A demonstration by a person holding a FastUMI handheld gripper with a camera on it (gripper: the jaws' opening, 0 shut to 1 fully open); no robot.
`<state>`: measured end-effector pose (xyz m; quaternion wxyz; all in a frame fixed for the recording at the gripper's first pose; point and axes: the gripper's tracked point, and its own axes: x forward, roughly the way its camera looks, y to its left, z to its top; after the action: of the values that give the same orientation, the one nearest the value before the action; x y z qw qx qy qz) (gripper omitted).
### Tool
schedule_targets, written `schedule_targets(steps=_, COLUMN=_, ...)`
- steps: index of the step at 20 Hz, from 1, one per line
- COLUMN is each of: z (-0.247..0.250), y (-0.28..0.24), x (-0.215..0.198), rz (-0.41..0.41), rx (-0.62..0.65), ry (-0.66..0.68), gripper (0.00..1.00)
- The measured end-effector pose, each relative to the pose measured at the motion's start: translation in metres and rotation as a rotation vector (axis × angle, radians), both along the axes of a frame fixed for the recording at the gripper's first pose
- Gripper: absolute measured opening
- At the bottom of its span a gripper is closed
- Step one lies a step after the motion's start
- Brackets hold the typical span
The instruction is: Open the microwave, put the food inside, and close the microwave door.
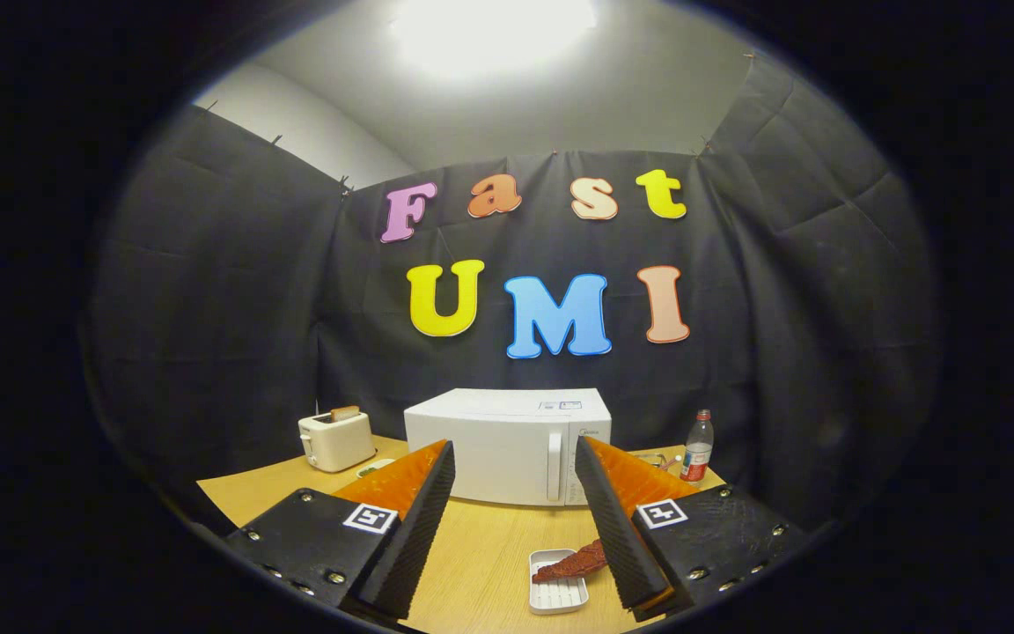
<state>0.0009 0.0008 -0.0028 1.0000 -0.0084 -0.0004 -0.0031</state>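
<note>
hand-held gripper: fingers standing wide apart, holding nothing | microwave: sitting shut just beyond them, handle facing us for pulling | food: waiting on small white tray by right finger

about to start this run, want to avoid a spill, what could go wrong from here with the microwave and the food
The gripper is open and holds nothing, with the microwave beyond it, door shut.

1. The door handle is a slim vertical bar; the fingers could slip off, or the pull might drag the microwave.
2. The food overhangs its small white tray beside the right finger and could slide off when lifted.
</note>
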Motion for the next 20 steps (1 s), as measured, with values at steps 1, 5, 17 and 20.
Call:
schedule_targets(steps=1, z=0.0, y=0.0, x=0.0, rz=0.0, rx=0.0, ry=0.0, gripper=0.84)
schedule_targets(steps=5, z=-0.002, y=-0.003, x=0.006, rz=-0.015, rx=-0.008, ry=-0.003, gripper=0.83)
schedule_targets(steps=17, z=-0.019, y=-0.005, x=0.057, rz=-0.046, rx=-0.056, ry=0.015, gripper=0.84)
schedule_targets(steps=20, z=-0.022, y=-0.001, x=0.074, rz=-0.036, rx=-0.061, ry=0.016, gripper=0.84)
